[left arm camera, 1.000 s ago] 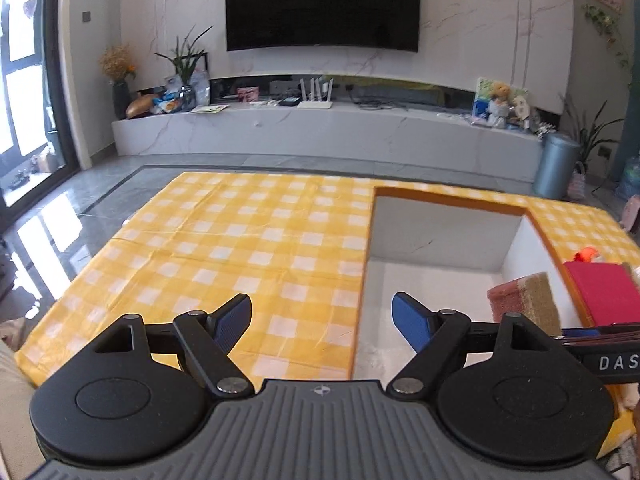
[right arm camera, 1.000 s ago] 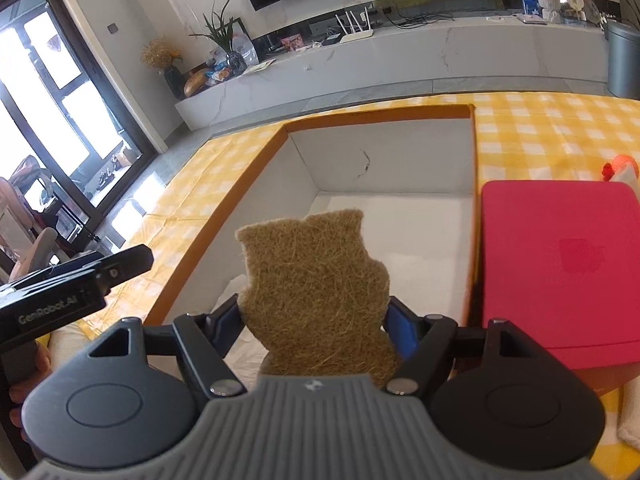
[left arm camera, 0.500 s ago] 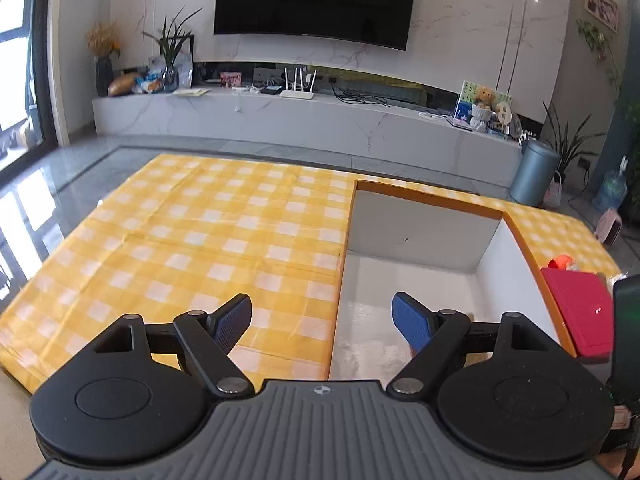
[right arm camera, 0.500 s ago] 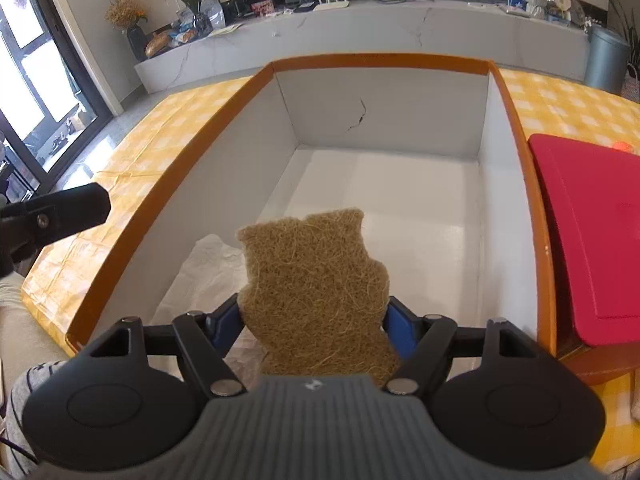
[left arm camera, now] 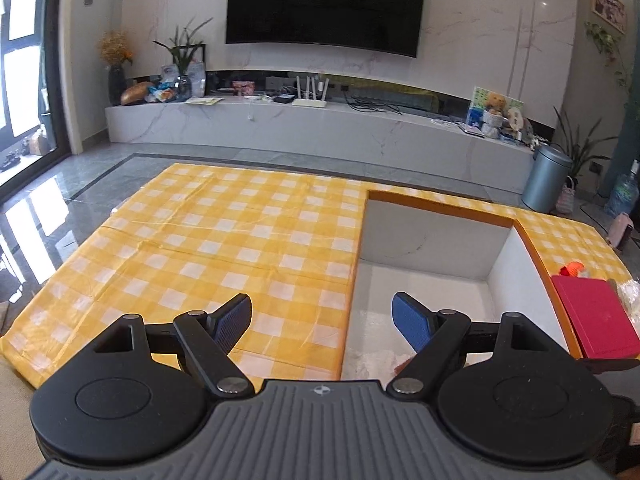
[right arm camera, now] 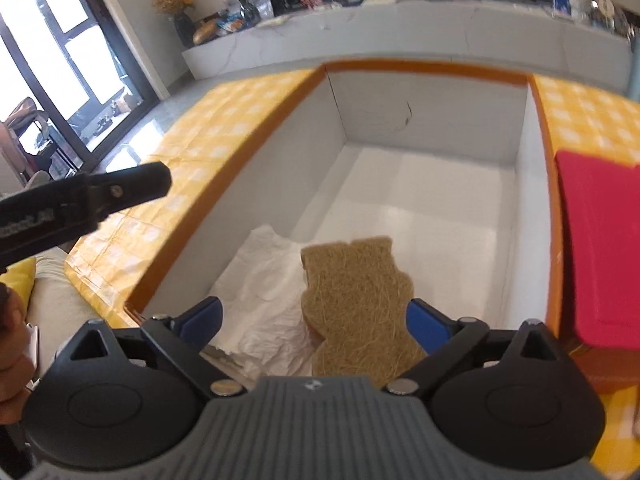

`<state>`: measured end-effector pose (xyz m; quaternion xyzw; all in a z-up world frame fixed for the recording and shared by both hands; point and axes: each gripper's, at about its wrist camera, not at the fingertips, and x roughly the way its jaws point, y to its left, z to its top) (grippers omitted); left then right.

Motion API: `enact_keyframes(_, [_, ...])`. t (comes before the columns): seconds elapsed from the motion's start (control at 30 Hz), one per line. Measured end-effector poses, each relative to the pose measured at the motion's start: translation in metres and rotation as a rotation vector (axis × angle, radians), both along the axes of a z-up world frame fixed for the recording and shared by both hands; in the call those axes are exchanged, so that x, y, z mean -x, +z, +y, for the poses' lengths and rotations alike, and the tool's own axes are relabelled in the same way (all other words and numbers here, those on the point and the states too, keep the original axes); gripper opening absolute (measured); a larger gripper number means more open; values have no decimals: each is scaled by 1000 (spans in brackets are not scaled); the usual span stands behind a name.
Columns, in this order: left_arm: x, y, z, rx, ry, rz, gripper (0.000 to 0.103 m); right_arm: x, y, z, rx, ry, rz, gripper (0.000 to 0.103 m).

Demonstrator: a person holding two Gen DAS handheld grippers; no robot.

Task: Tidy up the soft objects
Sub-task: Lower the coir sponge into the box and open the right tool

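Released from the right gripper point(right arm camera: 314, 320), the brown loofah pad point(right arm camera: 356, 304) now lies inside the white box point(right arm camera: 436, 120).

Its 2 blue fingers point(right arm camera: 426, 326) have just been opening and stand wide apart, the pad between them but no longer clamped; it rests at the near end of the box floor, partly over a crumpled white cloth point(right arm camera: 264, 292). The left gripper point(left arm camera: 322, 316) hovers over the yellow checked tablecloth point(left arm camera: 224, 240) at the box's left rim, fingers apart and empty. A red lid point(right arm camera: 600, 256) sits beside the box's right wall.
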<state>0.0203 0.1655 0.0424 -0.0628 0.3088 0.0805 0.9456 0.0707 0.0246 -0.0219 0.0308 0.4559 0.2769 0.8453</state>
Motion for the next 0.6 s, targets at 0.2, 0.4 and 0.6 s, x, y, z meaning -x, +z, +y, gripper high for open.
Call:
enact_keyframes(0.2, [5, 10, 0, 28, 4, -39, 94, 4, 18, -12, -23, -23, -61, 100])
enact_keyframes(0.4, [13, 21, -4, 107, 27, -123, 94, 9, 37, -33, -13, -87, -167, 100])
enact_keyframes(0.6, [15, 28, -28, 82, -46, -189, 103, 17, 63, -63, -47, -123, -238, 100])
